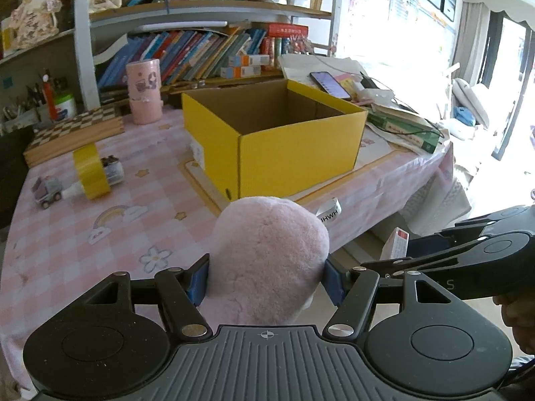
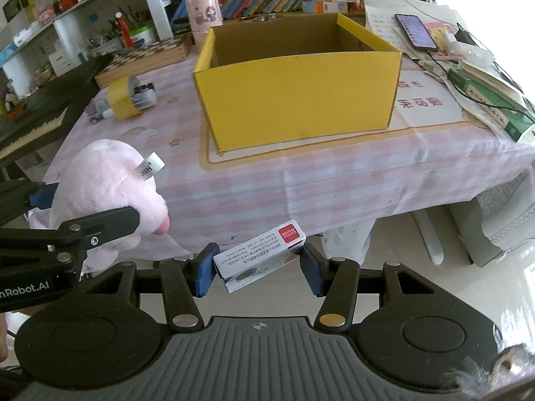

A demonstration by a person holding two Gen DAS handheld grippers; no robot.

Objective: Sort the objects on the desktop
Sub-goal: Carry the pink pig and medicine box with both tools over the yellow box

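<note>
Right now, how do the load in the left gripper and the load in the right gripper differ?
The pink plush toy in the left gripper is soft and rounded; the small white carton in the right gripper is rigid, boxy and printed. The plush toy bulges past its pads; the carton sits slanted between its pads. Both are clamped off the table, short of the yellow box.

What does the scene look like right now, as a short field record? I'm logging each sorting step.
left gripper: jaws shut on pink plush toy
right gripper: jaws shut on small white carton
yellow box: open, on the table, nothing visible inside
still on tablecloth: yellow tape roll, toy truck
both held items: off the table's near edge, not yet over the box
</note>
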